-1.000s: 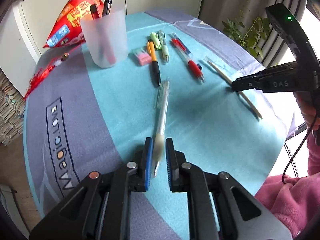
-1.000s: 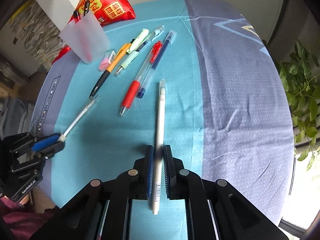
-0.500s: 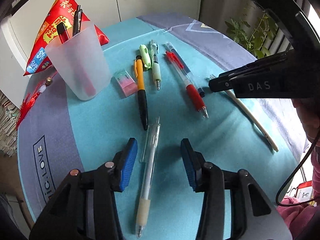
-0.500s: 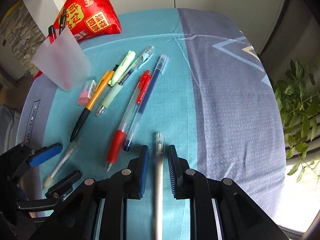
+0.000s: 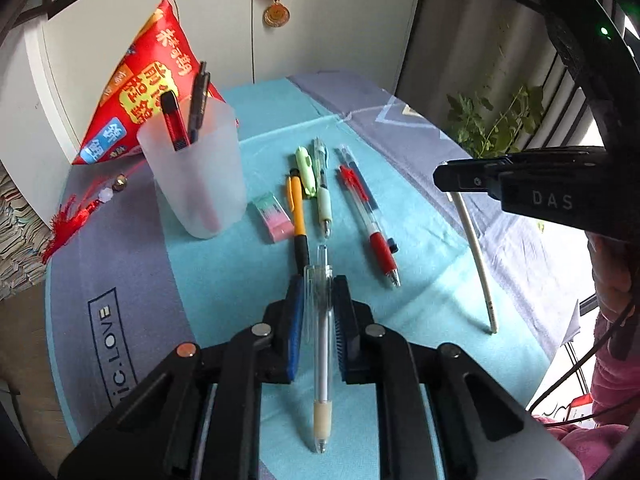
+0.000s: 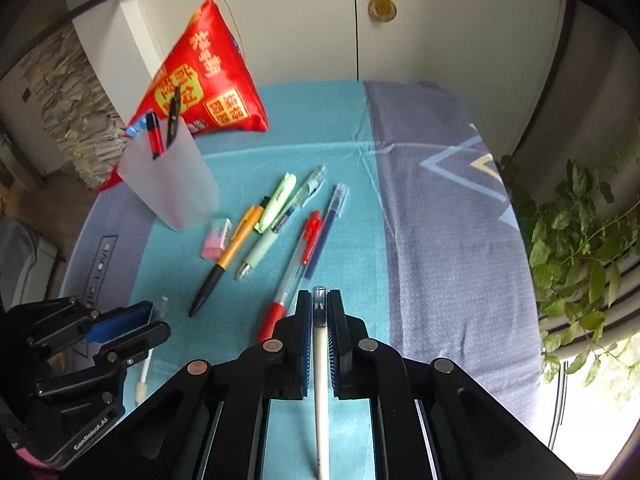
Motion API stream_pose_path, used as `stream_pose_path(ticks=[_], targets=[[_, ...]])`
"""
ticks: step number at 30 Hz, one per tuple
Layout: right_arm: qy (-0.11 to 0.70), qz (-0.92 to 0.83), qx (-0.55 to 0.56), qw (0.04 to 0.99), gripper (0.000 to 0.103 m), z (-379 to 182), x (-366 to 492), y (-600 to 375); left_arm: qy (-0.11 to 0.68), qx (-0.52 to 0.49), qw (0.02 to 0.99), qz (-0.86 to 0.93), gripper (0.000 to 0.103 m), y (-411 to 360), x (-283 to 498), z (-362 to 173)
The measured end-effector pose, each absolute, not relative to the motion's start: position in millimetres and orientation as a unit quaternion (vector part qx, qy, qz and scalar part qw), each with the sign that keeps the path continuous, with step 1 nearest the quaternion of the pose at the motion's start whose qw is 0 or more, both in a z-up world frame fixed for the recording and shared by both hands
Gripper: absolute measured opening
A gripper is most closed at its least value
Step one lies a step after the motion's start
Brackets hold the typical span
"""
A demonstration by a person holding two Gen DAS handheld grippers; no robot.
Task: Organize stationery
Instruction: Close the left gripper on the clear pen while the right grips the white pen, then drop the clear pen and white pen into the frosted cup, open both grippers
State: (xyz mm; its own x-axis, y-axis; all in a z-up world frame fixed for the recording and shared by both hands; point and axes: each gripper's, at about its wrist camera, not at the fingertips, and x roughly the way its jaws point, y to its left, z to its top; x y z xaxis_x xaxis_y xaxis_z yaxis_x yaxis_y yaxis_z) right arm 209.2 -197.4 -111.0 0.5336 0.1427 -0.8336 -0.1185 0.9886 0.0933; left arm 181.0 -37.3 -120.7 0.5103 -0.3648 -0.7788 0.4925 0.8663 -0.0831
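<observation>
**Both grippers closed on pens above the table**

Left gripper (image 5: 317, 300): the blue pads (image 5: 295, 320) sit narrowly apart, pressed to either side of a clear pen (image 5: 320, 344). The pen runs lengthwise between the fingers, cap end projecting just past the fingertips and pale grip end pointing back toward the camera.

Right gripper (image 6: 319, 312): the fingers are almost closed and clamp a white pen (image 6: 321, 380) near its clear cap end – the white barrel trails back below the fingers. In the left view this pen slants down from the right gripper's fingers, its tip low over the tablecloth (image 5: 420, 280).

Just ahead of the left fingertips lie an orange pen (image 5: 298, 216), a light-green pen (image 5: 324, 200) and a red pen (image 5: 370, 220). A pink-green eraser (image 5: 274, 216) lies just left of the orange pen.

Further ahead and left stands a frosted cup (image 5: 200, 176), upright, holding two pens. A red pouch (image 5: 144, 84) sits behind it.
</observation>
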Motion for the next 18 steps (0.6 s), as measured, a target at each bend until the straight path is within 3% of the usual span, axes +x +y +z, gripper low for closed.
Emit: stream_pose_path(ticks=[12, 18], targets=[[0.381, 0.123, 0.008, 0.916, 0.008, -46, 171, -172, 0.338, 0.055, 0.909, -0.238, 0.012, -10, 154, -59], [0.352, 0.142, 0.017, 0.925, 0.008, -20, 183, -157, 0.294, 0.035, 0.934, -0.199, 0.012, 7, 180, -26]])
